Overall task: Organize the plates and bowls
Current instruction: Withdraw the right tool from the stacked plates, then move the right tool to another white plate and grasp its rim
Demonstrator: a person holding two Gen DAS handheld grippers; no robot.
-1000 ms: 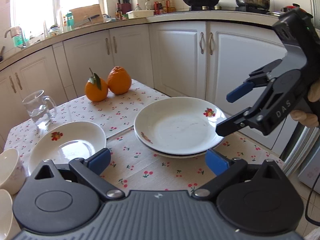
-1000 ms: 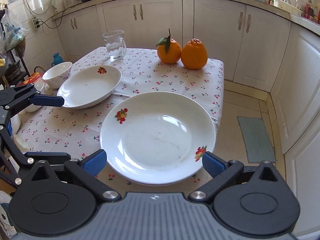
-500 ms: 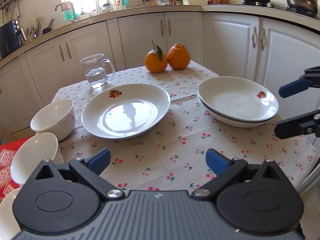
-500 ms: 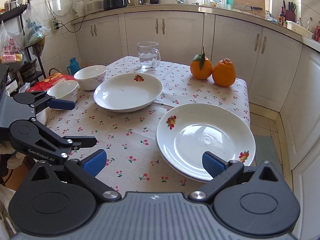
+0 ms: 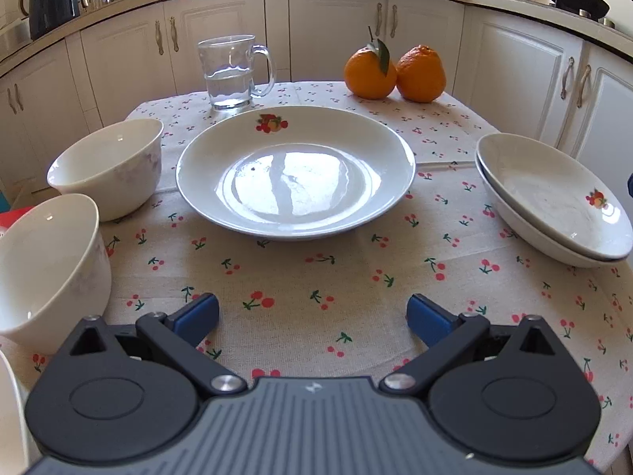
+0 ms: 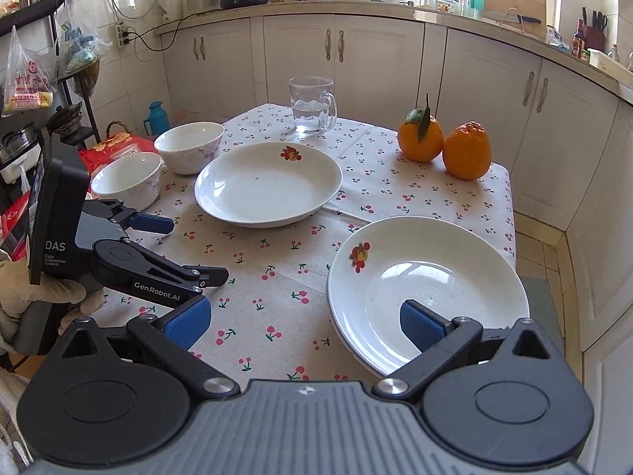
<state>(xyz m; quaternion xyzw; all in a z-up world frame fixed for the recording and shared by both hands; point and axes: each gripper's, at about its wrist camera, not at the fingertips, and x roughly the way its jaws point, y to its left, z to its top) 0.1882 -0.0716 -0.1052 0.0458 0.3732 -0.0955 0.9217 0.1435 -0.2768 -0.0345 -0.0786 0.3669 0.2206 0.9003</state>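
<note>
A single white plate (image 5: 294, 174) with a fruit print lies mid-table; it also shows in the right wrist view (image 6: 269, 182). A stack of two like plates (image 5: 554, 206) sits at the right edge, in the right wrist view (image 6: 427, 293). Two white bowls (image 5: 108, 166) (image 5: 47, 265) stand at the left, also seen from the right (image 6: 189, 146) (image 6: 126, 182). My left gripper (image 5: 312, 314) is open and empty, in front of the single plate; it shows from the right (image 6: 186, 249). My right gripper (image 6: 302, 322) is open and empty by the stack's near rim.
A glass mug of water (image 5: 233, 73) and two oranges (image 5: 393, 73) stand at the far side of the cherry-print tablecloth (image 5: 316, 277). White cabinets ring the table. Another white rim (image 5: 10, 407) shows at the far left. A red package (image 6: 114, 146) lies beside the table.
Both grippers have swung left and pulled back. The left one now faces the single plate. The right one has drawn away from the stacked plates. Both stay open.
</note>
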